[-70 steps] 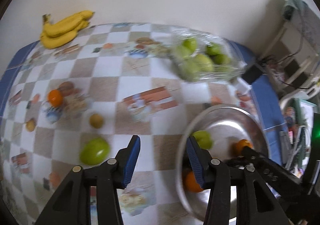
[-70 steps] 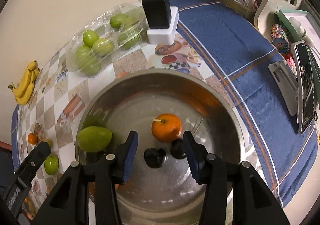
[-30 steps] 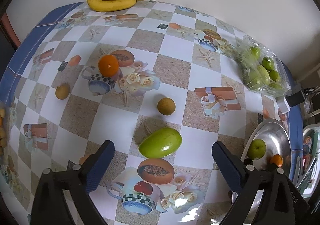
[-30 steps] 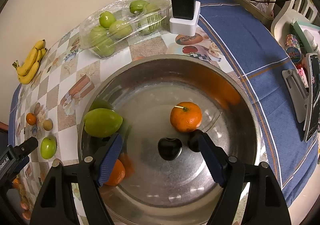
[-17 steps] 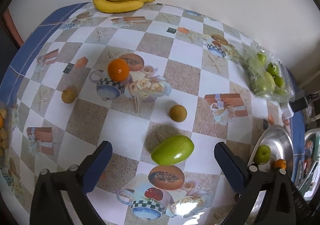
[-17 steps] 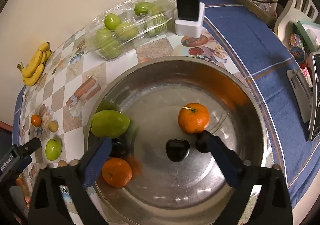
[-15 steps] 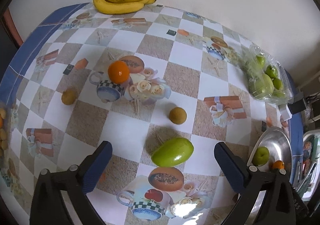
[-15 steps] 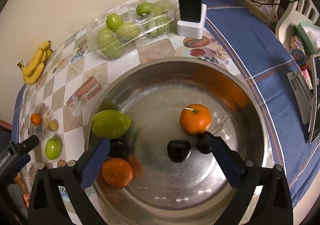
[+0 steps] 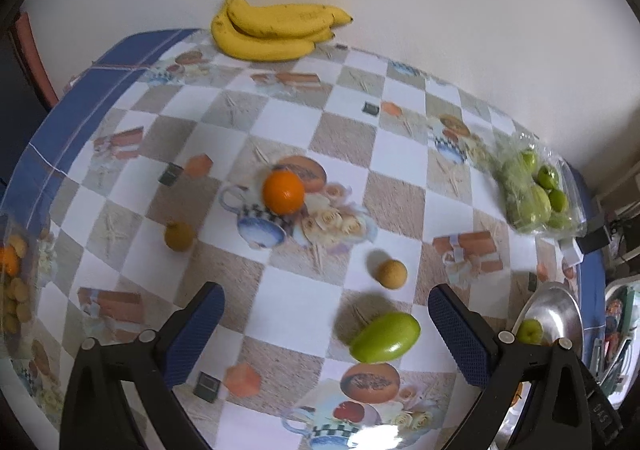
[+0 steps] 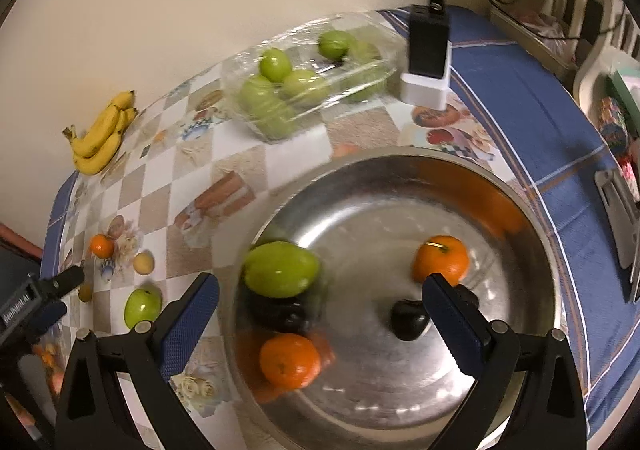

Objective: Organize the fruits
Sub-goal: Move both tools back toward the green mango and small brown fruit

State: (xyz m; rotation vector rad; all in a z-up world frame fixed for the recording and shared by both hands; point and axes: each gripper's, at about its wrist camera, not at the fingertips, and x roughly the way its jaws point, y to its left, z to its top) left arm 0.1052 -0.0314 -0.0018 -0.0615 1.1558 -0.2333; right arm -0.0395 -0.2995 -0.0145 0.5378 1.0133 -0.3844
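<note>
Both grippers empty, jaws wide: left gripper (image 9: 326,324) above the table (image 9: 400,138), right gripper (image 10: 320,314) over the bowl (image 10: 532,218). Risks, as judged: the loose mango (image 9: 385,337) is smooth and oval, so an off-centre pinch could squirt it away; the round longan (image 9: 392,273) just beside it could be nudged and roll. Fruit dropped into the bowl may bump what lies there. Bowl holds a green mango (image 10: 281,269), two oranges (image 10: 440,260), dark fruits (image 10: 408,319). Clear tray (image 10: 304,90) holds green fruit. Orange (image 9: 283,192), bananas (image 9: 272,30) loose on the table.
</note>
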